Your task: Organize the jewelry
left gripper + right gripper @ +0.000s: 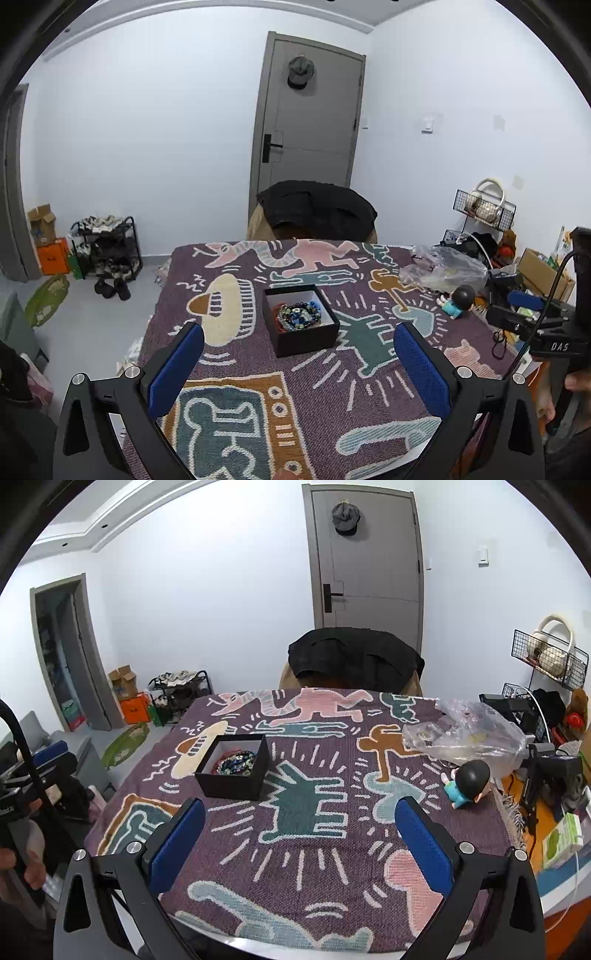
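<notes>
A black open box with a white lining holds a heap of beaded bracelets on the patterned cloth of the table. My left gripper is open and empty, held back from the box near the table's front. In the right wrist view the box with the bracelets sits to the left, and my right gripper is open and empty over the cloth. The right gripper's body also shows in the left wrist view at the far right.
A clear plastic bag and a small doll with a black head lie at the table's right side. A chair draped with a black jacket stands behind the table. Clutter and wire shelves fill the right.
</notes>
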`<state>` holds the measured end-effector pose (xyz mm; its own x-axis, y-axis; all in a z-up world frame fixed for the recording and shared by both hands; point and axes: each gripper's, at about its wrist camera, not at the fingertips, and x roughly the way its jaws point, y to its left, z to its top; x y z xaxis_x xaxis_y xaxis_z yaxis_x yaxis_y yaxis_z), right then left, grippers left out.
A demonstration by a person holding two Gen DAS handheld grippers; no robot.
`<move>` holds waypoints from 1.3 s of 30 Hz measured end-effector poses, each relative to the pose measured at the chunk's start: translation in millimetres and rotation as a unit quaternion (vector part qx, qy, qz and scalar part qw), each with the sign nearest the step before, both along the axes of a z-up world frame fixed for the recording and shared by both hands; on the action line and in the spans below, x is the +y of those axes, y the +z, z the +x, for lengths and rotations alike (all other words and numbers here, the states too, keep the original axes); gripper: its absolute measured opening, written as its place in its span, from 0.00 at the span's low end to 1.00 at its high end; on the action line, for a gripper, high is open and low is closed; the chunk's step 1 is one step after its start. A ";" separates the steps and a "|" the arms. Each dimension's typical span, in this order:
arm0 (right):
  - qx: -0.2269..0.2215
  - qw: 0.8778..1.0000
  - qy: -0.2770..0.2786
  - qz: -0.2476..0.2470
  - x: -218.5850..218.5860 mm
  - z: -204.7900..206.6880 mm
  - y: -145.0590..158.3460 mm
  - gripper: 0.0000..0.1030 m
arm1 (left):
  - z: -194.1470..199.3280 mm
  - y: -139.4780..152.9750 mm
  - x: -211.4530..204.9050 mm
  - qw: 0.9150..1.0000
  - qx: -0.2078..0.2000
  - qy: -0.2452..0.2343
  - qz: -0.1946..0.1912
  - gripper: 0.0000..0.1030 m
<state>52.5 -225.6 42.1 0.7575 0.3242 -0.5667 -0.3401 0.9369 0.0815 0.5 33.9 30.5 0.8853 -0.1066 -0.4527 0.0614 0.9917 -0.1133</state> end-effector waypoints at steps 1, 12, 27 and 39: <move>-0.002 1.000 -0.001 0.000 -0.1 -1.2 0.2 1.00 | -0.5 0.0 -0.1 1.000 0.000 0.001 0.001 0.99; -0.009 1.000 -0.008 0.002 -3.4 -6.3 0.6 1.00 | -3.6 -0.2 -1.2 1.000 -0.003 0.000 0.009 1.00; -0.006 1.000 -0.012 -0.008 1.2 -6.2 -4.0 1.00 | -3.8 -0.7 -3.2 1.000 -0.005 0.003 0.011 0.99; -0.006 1.000 -0.011 -0.011 3.1 -5.2 -5.2 1.00 | -0.2 -5.1 -3.6 1.000 -0.001 0.008 0.016 0.99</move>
